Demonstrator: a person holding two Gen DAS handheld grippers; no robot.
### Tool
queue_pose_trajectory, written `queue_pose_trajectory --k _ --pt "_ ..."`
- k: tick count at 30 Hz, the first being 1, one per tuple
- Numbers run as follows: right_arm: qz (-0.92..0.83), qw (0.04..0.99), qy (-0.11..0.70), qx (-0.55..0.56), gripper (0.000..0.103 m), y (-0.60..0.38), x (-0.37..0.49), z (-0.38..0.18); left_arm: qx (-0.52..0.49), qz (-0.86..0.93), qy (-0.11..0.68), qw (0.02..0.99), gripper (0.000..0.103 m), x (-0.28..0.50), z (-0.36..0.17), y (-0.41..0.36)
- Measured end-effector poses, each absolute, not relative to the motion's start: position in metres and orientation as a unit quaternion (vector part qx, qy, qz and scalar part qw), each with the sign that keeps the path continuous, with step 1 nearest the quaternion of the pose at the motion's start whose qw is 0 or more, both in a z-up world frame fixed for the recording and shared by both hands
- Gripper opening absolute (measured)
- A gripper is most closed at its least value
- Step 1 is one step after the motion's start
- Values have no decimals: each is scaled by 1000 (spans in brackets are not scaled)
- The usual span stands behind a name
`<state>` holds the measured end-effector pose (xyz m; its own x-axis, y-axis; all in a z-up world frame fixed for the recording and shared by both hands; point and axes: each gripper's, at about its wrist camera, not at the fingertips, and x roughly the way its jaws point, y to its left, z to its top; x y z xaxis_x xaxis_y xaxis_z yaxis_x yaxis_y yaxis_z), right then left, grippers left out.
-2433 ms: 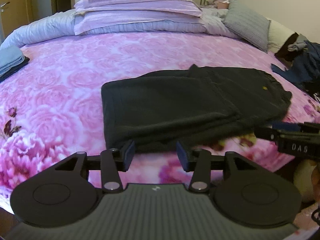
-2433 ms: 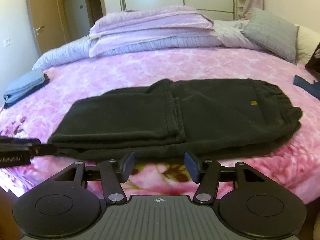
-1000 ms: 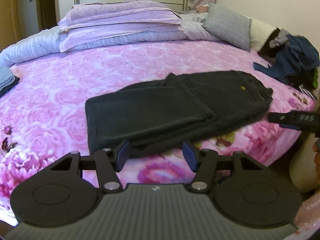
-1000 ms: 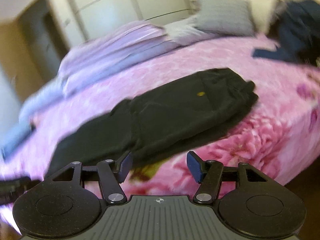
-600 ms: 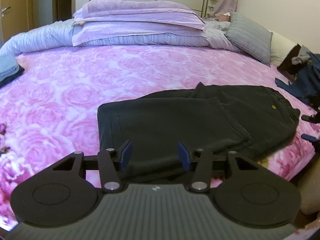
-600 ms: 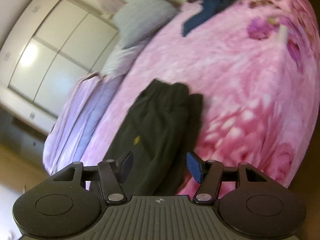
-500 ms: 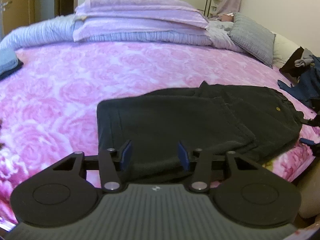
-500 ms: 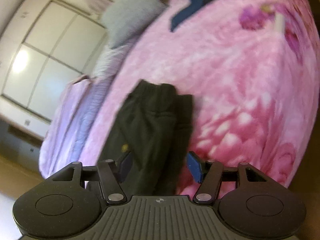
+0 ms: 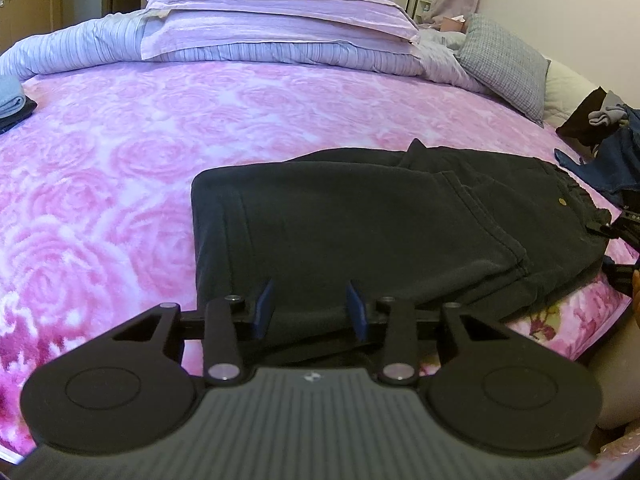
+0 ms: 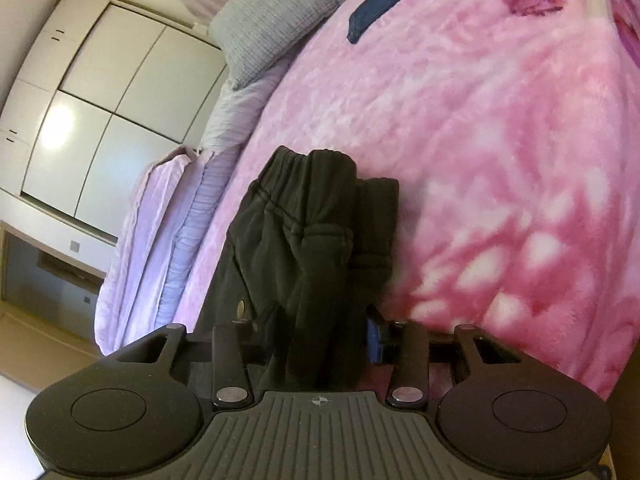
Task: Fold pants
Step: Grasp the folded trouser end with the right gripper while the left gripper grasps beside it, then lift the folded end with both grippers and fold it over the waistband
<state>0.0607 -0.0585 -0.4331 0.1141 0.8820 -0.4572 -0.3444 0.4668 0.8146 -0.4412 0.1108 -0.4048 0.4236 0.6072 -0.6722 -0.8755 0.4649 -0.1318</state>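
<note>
Pants [image 9: 360, 220], black and already folded into a long flat bundle, lie on the pink flowered bed [image 9: 120, 140], near its front edge. The folded leg end is on the left and the waistband, with a small yellow button, is on the right.

The left gripper [image 9: 310, 310] is low at the near edge of the leg end. Its jaws are closing, half open, and the dark cloth lies between them, but I cannot tell if the blue pads press it already. The right gripper [image 10: 320, 332] is turned on its side at the waistband end. Its jaws are closing too, and a thick bunch of the waistband cloth fills the gap between them; the grip looks nearly made, though the left pad is hidden by the cloth.

A second ago both grippers were in front of the bed with wider jaws and no cloth between them, and the right view was only a little tilted. Now both have come down onto the two ends of the bundle, and the right one has rolled strongly. I judge this means the next fold is being prepared: each end taken, so that one end can be carried over the other.

Around the pants: lilac pillows [image 9: 280, 8] and a striped duvet at the head of the bed, a grey cushion [image 9: 504, 64], blue clothes [image 9: 616, 160] at the right.
</note>
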Motion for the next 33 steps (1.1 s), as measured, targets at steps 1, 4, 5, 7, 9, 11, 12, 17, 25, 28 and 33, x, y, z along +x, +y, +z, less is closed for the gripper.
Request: queue_pose_trajectory --k 1,4,5,7,9,11,12,17,25,28,33 --pt "442 695 498 271 40 -59 60 -433 -239 458 280 809 34 -441 -405 111" --pt "452 694 493 266 28 -59 58 -432 -239 456 280 810 34 -442 -405 112" --pt "455 696 491 262 24 -59 58 -433 -238 455 281 811 34 -441 -405 112" --pt "454 705 488 243 21 -56 56 -431 -236 453 283 812 34 -441 -406 112" --pt "448 729 482 188 19 -44 51 -417 -234 452 286 812 34 -441 -406 112" --pt "435 762 469 100 17 -25 38 -393 -234 451 287 812 34 -440 -406 112" --pt "429 776 458 61 16 -16 31 -380 -236 451 287 812 34 -441 -406 113" --pt "476 823 298 -85 13 20 -42 -302 -270 449 260 811 30 -457 -398 115" --pt "619 734 -35 -275 13 49 -250 -263 -321 492 214 780 28 -538 -388 108" --pt "675 645 -124 -335 15 44 -328 -306 -351 515 200 756 27 -575 -395 105" --pt "688 500 -185 -491 16 35 -406 -438 -405 540 185 714 27 -622 -411 101"
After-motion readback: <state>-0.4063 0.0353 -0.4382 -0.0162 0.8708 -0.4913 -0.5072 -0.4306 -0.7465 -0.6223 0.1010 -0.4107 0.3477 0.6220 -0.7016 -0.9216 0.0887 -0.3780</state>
